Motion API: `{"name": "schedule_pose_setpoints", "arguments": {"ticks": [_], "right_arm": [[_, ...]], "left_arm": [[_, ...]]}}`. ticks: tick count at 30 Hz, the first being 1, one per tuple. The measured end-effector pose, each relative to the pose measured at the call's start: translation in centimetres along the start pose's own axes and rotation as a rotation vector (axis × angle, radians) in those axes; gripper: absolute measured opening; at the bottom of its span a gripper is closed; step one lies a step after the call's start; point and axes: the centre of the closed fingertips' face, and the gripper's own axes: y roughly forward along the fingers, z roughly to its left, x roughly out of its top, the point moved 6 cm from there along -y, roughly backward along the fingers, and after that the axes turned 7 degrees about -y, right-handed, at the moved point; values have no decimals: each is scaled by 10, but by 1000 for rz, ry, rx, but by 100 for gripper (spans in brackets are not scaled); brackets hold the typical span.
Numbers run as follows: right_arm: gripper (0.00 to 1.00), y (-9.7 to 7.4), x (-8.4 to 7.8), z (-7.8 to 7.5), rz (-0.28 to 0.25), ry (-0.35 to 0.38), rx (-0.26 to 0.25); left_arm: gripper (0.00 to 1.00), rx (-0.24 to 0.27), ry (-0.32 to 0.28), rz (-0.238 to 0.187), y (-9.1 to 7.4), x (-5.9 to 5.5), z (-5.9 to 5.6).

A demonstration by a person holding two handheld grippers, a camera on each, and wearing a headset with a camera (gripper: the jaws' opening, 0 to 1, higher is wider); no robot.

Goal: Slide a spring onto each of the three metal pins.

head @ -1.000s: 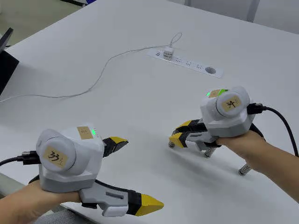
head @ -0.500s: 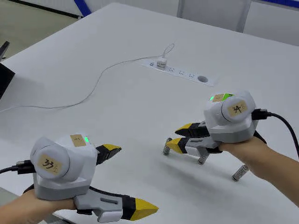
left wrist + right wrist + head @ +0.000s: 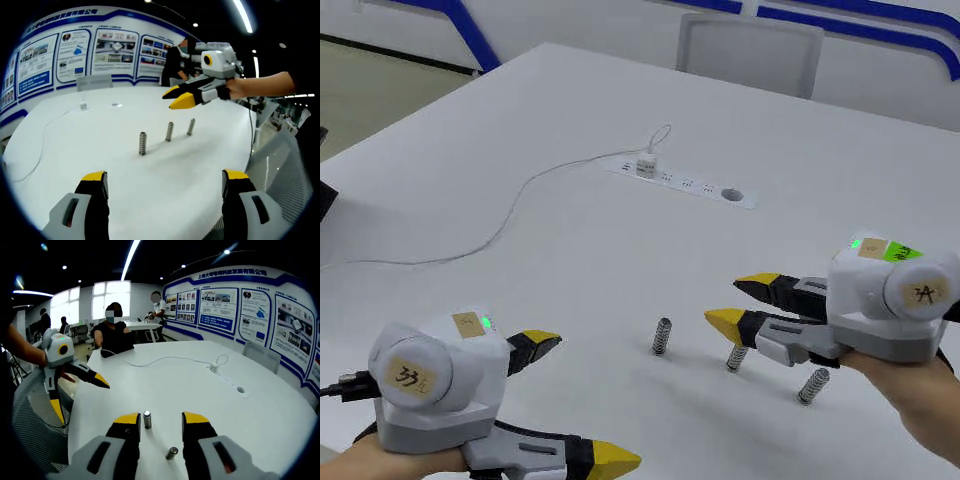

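Note:
Three short metal springs stand upright in a row on the white table point(image 3: 570, 250): a left spring point(image 3: 662, 336), a middle spring point(image 3: 737, 357) and a right spring point(image 3: 812, 385). The pins inside them are hidden. My right gripper point(image 3: 740, 302) hovers open and empty just above the middle spring. In its own view the right gripper point(image 3: 162, 418) looks down on the left spring point(image 3: 147, 419) and the middle spring point(image 3: 172, 453). My left gripper point(image 3: 580, 400) is open and empty at the near left. From the left gripper point(image 3: 165, 177) the springs point(image 3: 170, 131) show ahead, below the right gripper point(image 3: 177, 97).
A white power strip point(image 3: 680, 183) with a plug and a long cable lies at the back of the table. A grey chair point(image 3: 750, 50) stands behind the far edge. People sit and stand in the room beyond the table point(image 3: 115, 335).
My right gripper has lifted and drawn back to the right, away from the left spring. The head camera has tilted up, so everything sits lower in the picture. The left gripper has hardly moved.

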Motion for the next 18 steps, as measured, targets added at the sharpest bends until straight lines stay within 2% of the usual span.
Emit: {"name": "schedule_pose_setpoints", "arguments": {"ticks": [5, 10, 12, 14, 16, 18], "right_arm": [[38, -18, -6, 0, -4, 16, -30], [41, -40, -9, -1, -56, 119, -111], [42, -50, -13, -2, -59, 118, -137], [42, -59, -19, -3, -40, 104, -165], [42, -67, -25, -4, -32, 114, -176], [42, -80, -34, -7, -22, 132, -212]], "left_arm": [[96, 3, 1, 4, 0, -1, 0], [96, 11, 0, -2, -1, 1, 2], [96, 11, -1, -1, -1, 1, 2], [96, 12, 1, 3, -1, 0, 2], [96, 12, 2, 3, -1, 0, 3], [96, 13, 4, 7, -1, -1, 3]]}}
